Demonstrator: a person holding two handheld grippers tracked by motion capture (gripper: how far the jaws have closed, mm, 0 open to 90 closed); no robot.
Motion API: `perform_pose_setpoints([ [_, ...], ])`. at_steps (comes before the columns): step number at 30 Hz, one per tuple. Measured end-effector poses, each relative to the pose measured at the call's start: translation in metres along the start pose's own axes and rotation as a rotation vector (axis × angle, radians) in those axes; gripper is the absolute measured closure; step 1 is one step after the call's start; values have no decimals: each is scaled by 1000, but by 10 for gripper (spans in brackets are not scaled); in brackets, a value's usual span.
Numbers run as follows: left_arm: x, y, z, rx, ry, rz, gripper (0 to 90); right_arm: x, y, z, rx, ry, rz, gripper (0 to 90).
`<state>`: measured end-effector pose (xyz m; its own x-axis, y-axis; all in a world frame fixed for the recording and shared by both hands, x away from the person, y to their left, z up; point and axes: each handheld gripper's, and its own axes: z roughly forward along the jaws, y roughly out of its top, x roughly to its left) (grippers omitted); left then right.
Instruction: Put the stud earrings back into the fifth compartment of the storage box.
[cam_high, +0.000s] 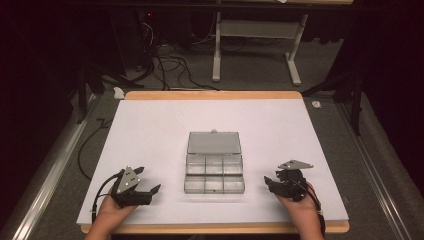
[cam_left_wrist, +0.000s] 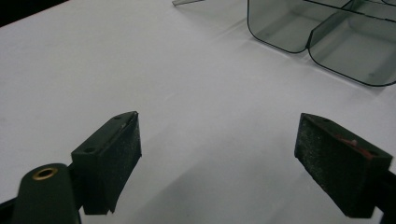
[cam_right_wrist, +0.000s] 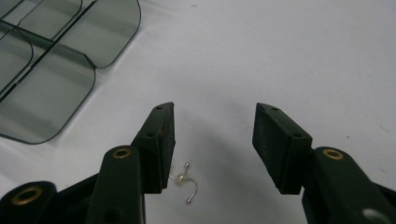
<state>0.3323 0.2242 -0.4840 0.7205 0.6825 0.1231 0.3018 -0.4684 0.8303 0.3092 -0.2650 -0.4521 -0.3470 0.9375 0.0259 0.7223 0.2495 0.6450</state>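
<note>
The right gripper (cam_right_wrist: 212, 140) hangs half open over a small pearl earring (cam_right_wrist: 186, 183) that lies on the white mat (cam_high: 150, 130), near the box (cam_high: 214, 170) with its lid laid back. The earring sits close against the left jaw, not between the pads, so shift the jaws until they straddle it, sink to the mat, then close gently on the pearl. The right hand (cam_high: 300, 212) tilts forward and down. The left gripper (cam_left_wrist: 219, 154) rests wide open and empty, aimed at the box
</note>
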Motion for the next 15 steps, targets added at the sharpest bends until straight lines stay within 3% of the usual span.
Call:
perform_pose_setpoints([
  [15, 0, 0, 0, -3, -9, 0, 151, -4, 3, -3, 143, 24, 6, 555],
])
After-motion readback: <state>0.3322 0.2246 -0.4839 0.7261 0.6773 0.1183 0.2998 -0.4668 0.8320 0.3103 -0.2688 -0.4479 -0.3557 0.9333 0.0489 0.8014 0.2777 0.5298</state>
